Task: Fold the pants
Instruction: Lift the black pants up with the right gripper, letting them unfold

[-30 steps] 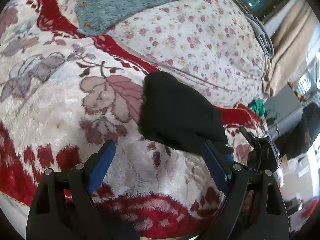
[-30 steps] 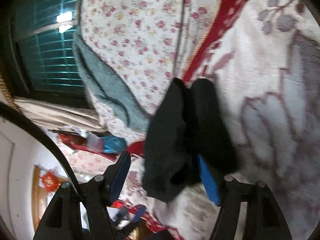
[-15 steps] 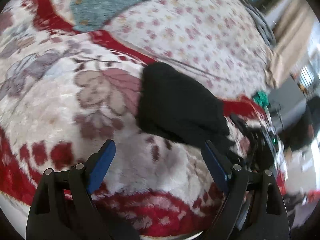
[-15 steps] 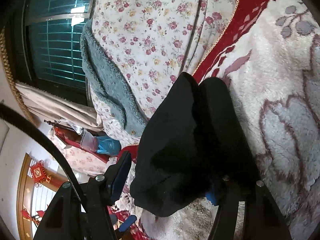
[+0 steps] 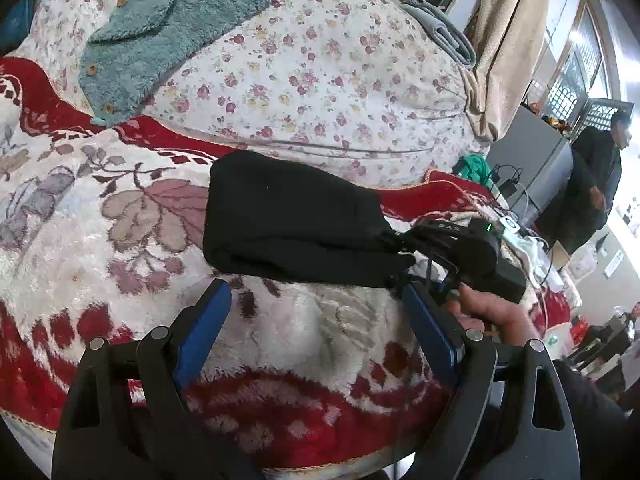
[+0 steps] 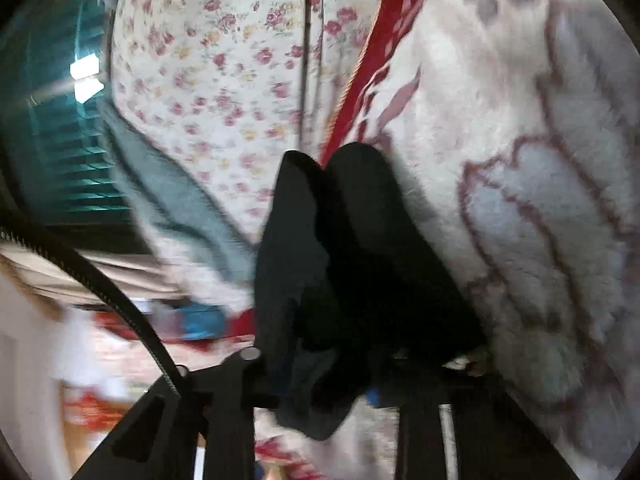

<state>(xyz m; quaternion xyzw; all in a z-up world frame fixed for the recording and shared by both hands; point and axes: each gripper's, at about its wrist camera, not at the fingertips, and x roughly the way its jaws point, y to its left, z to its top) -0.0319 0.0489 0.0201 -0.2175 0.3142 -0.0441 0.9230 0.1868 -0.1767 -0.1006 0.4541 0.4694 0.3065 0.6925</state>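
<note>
The black pants point(image 5: 288, 216) lie folded into a thick bundle on a plush red and white flowered blanket point(image 5: 100, 280). My left gripper point(image 5: 316, 332) hovers open just in front of the bundle, blue pads wide apart with only blanket between them. My right gripper point(image 5: 398, 258) comes in from the right, held by a hand point(image 5: 492, 312). Its jaws are closing on the right end of the bundle. In the blurred right wrist view the pants point(image 6: 360, 260) fill the gap of the right gripper point(image 6: 328, 364) and hide its pads.
A floral quilt point(image 5: 320, 80) bulges behind the pants, with a teal fleece garment point(image 5: 160, 32) on top of it. A beige curtain point(image 5: 504, 40) hangs at the back right. A person point(image 5: 592, 184) stands past the bed's right side, near cables and chargers.
The right gripper's jaws have drawn in from wide apart onto the end of the pants. The left gripper has shifted and rolled, so the right gripper and its hand now show.
</note>
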